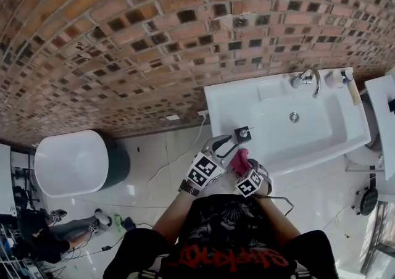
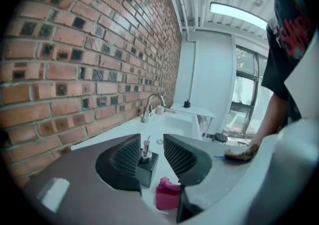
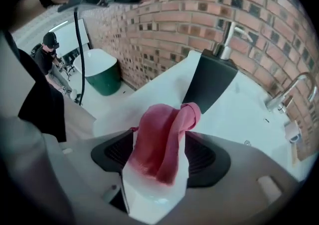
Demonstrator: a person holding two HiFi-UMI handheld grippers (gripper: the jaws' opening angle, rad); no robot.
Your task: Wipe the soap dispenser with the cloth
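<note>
The black soap dispenser (image 1: 244, 133) with a silver pump stands on the white sink's (image 1: 222, 102) front left corner. My left gripper (image 1: 228, 145) is open, and in the left gripper view the dispenser (image 2: 144, 163) shows in the gap between the ribbed pads (image 2: 124, 157), which do not press on it. The pink cloth (image 1: 240, 161) lies bunched on the sink's corner edge just in front of the dispenser. My right gripper (image 3: 159, 155) points steeply down over it, jaws wide open. The cloth (image 3: 162, 139) sits loose between them, and the dispenser (image 3: 212, 82) stands right behind.
A chrome faucet (image 1: 308, 80) and a small white thing (image 1: 336, 79) stand at the sink's back, against the brick wall (image 1: 154, 37). A white tub on a green base (image 1: 71, 163) stands to the left on the tiled floor. A person (image 1: 49, 228) is low at the left.
</note>
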